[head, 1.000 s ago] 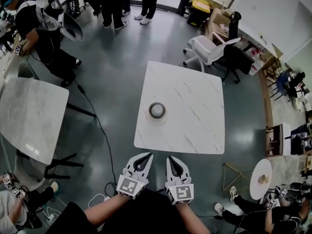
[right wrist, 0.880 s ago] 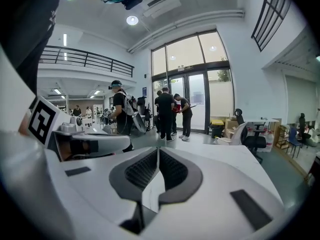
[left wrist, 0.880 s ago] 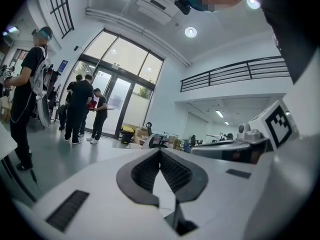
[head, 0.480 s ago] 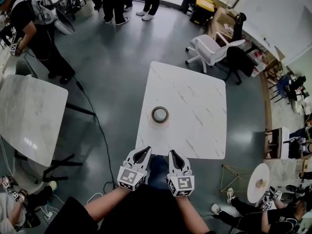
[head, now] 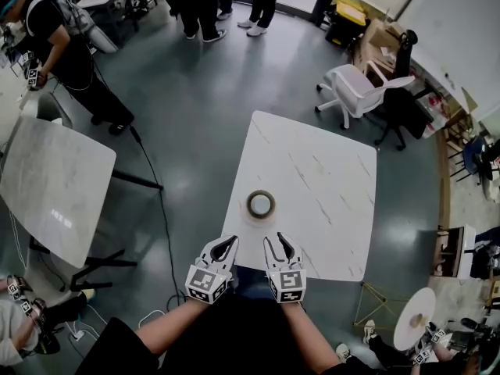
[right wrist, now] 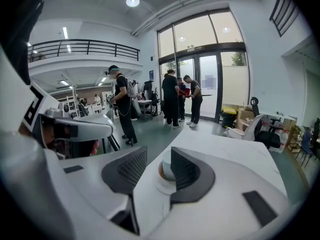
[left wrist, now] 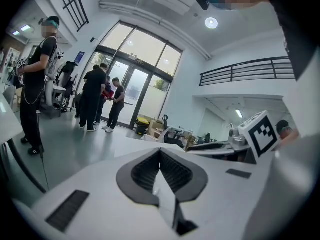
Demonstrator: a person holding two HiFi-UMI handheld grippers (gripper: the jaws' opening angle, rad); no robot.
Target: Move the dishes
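The person stands with both arms bent and drawn in close to the body, a gripper in each hand, the two held side by side and near each other, pointing forward and away from the chest. The left forearm (head: pixel 168 325) is bare and angles in from the left; the right forearm (head: pixel 308 341) comes in from the right. The left gripper (head: pixel 228 242) tilts slightly to the right, its jaws pressed together so the ribbed pads (left wrist: pixel 145 170) meet at the tips. The right gripper (head: pixel 274 241) has its jaws spread apart, a clear gap between its pads (right wrist: pixel 186 170). Each carries its marker cube (head: pixel 205 282) nearest the wrist
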